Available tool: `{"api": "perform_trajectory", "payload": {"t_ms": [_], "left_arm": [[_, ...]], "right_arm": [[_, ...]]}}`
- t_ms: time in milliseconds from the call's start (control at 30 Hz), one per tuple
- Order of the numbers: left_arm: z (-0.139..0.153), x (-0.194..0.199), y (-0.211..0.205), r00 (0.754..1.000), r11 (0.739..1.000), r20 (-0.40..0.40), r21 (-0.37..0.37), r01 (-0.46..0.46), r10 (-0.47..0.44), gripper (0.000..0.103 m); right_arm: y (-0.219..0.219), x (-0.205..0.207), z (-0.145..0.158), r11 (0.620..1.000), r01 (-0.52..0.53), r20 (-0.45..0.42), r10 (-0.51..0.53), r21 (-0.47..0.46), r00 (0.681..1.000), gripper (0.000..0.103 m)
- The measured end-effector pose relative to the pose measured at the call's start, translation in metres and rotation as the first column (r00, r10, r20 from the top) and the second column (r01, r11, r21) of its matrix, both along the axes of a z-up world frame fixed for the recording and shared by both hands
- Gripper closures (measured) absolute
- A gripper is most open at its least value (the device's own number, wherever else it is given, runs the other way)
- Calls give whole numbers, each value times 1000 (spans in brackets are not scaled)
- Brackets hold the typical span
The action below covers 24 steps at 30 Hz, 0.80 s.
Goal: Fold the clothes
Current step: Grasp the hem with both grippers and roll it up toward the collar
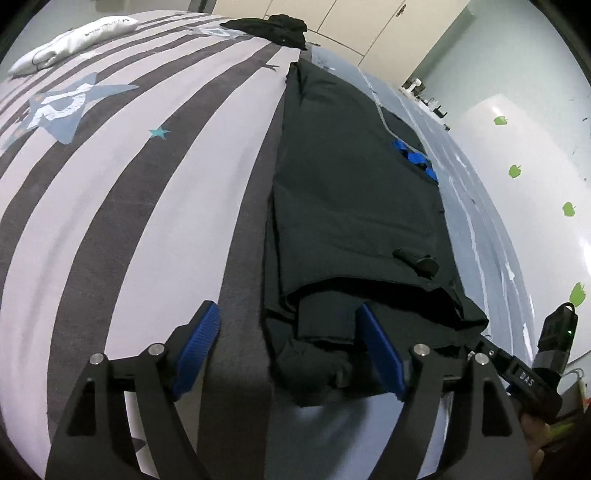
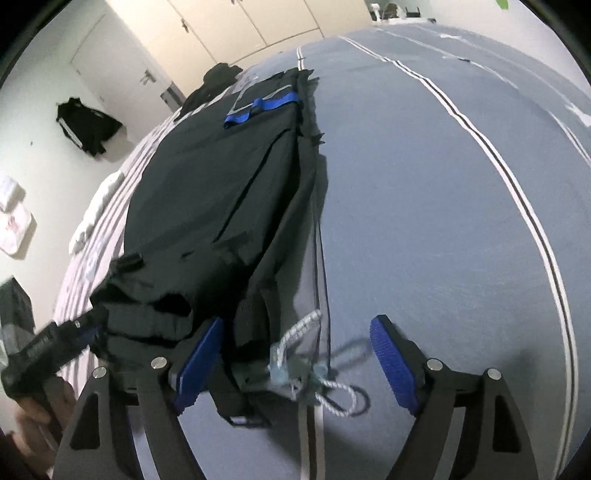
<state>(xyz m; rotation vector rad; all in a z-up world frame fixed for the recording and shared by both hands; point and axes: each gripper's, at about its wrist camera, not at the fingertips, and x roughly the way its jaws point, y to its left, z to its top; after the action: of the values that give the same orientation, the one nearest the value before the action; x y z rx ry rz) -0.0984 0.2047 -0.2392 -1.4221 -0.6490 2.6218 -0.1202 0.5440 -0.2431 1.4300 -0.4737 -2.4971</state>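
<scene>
A long black garment [image 1: 351,192] with blue trim [image 1: 415,157] lies lengthwise on the bed, folded narrow. My left gripper [image 1: 288,328] is open, its jaws standing on either side of the garment's near left corner, the cloth lying loose between them. In the right wrist view the same garment [image 2: 221,184] stretches away, with a white drawstring [image 2: 314,369] at its near end. My right gripper [image 2: 299,339] is open around the garment's near right edge and the drawstring. The other gripper's body shows at the right in the left wrist view [image 1: 532,380].
The bed has a grey-and-white striped cover [image 1: 129,184] on the left and a blue-grey sheet [image 2: 424,203] on the right. A black clothes pile [image 1: 280,27] lies at the far end, a white pillow [image 1: 70,40] far left. A white wall [image 1: 535,184] runs along the right.
</scene>
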Motion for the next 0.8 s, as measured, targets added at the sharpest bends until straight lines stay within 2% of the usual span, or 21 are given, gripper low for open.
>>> {"api": "perform_trajectory", "payload": {"t_ms": [100,200,333,467,567,633,700,800], "left_arm": [[16,0,0,999,1000,-53,3,-5,5,28],[31,0,3,996,1000,-87,8,1,0,28],[33,-9,4,997,1000,-78,23,3,-2,28],[20,-23,5,999,1000,-43,22,-2,3,28],[-5,-29,8,1000,1000,24,10,-3,3,27],[-17,-26,9,999,1000,38,10,10,-10,26],[-25,-23,11,999,1000,44,6,26,-26,26],[-27,-18,14,998,999,54,2,44,-44,19]], "right_arm": [[-2,-3,16,1000,-4,-38,4,-4,999,25],[1,0,27,1000,0,-41,0,-10,999,25],[7,3,43,999,20,-46,-21,-30,999,25],[5,-5,52,997,34,-58,-39,-76,998,24],[-14,-21,37,999,-2,-27,1,-50,1000,24],[-27,-33,14,999,-33,43,34,-20,999,23],[-31,-32,-7,999,-45,90,44,10,995,9],[-22,-23,-15,997,-59,70,62,-47,996,7]]}}
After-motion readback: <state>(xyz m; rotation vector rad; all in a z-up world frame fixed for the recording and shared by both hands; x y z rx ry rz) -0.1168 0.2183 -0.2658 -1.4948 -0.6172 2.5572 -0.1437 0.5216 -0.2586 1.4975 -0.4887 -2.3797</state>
